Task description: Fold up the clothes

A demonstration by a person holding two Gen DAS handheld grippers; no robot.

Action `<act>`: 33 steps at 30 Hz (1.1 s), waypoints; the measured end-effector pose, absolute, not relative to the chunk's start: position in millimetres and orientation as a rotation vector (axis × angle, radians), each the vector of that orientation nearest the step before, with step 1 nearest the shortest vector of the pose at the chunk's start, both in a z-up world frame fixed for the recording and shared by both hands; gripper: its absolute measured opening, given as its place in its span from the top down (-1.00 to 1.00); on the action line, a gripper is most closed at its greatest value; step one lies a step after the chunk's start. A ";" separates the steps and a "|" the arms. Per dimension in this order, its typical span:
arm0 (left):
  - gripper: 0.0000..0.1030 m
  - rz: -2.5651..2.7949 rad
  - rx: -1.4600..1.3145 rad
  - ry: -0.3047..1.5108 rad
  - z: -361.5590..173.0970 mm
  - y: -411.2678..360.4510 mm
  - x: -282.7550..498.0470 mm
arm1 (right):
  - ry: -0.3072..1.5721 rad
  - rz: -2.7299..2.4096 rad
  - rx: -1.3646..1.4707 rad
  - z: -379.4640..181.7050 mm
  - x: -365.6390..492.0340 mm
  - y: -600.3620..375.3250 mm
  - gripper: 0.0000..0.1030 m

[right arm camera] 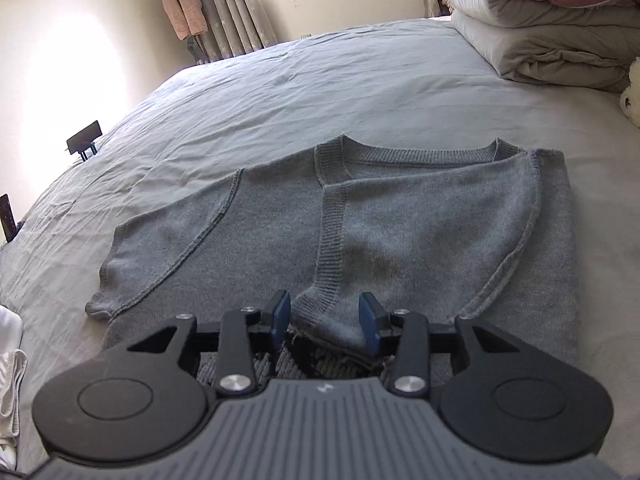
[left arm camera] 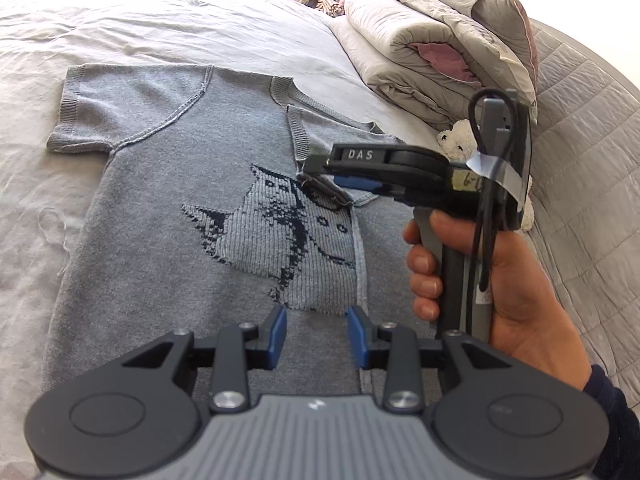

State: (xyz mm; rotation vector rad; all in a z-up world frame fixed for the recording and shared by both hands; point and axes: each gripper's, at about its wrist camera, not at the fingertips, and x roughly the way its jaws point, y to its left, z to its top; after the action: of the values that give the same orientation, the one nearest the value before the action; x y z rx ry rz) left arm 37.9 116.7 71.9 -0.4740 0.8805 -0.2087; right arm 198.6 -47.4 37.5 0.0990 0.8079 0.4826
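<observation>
A grey knit sweater (left arm camera: 160,260) with a dark cat picture lies flat on the bed. In the right wrist view the sweater (right arm camera: 440,220) has its right sleeve folded in across the chest. That sleeve's ribbed cuff (right arm camera: 330,240) ends between the blue pads of my right gripper (right arm camera: 325,320), whose jaws stand apart and open around it. The left wrist view shows the right gripper (left arm camera: 320,170) from the side, held by a hand (left arm camera: 500,280), its tips at the cuff. My left gripper (left arm camera: 317,336) hovers open over the sweater's lower body, nothing between its pads.
Folded quilts (left arm camera: 432,48) and a white plush toy (left arm camera: 456,142) sit at the bed's head on the right. The wrinkled sheet (right arm camera: 280,80) stretches beyond the sweater. A black object (right arm camera: 84,140) stands at the bed's left edge, white cloth (right arm camera: 10,380) lower left.
</observation>
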 end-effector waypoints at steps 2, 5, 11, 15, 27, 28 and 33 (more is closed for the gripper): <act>0.30 -0.198 -0.475 0.878 71.7 118.6 37.9 | 0.785 0.498 0.127 43.1 178.5 -58.8 0.17; 0.30 -0.182 -0.494 0.881 71.4 122.7 38.3 | 0.759 0.521 0.217 51.0 145.0 -82.3 0.11; 0.30 -0.159 -0.493 0.870 72.7 125.9 38.1 | 0.850 0.502 0.218 35.8 83.4 -101.3 0.10; 0.30 -0.132 -0.492 0.876 68.8 127.9 39.0 | 0.847 0.490 0.162 28.4 54.9 -96.4 0.09; 0.30 -0.115 -0.473 0.871 67.6 126.7 34.4 | 0.836 0.481 0.062 25.8 -20.2 -95.8 0.03; 0.30 -0.115 -0.469 0.872 67.4 125.6 33.6 | 0.836 0.478 0.055 25.7 -25.8 -97.2 0.03; 0.30 -0.120 -0.443 0.875 66.2 118.7 28.3 | 0.836 0.467 0.026 25.8 -49.1 -101.5 0.03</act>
State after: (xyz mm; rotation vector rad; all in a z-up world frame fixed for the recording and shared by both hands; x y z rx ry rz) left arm 28.3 118.7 66.2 -0.4435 0.8751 -0.1196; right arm -49.1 -101.5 25.8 0.0264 0.8357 0.4668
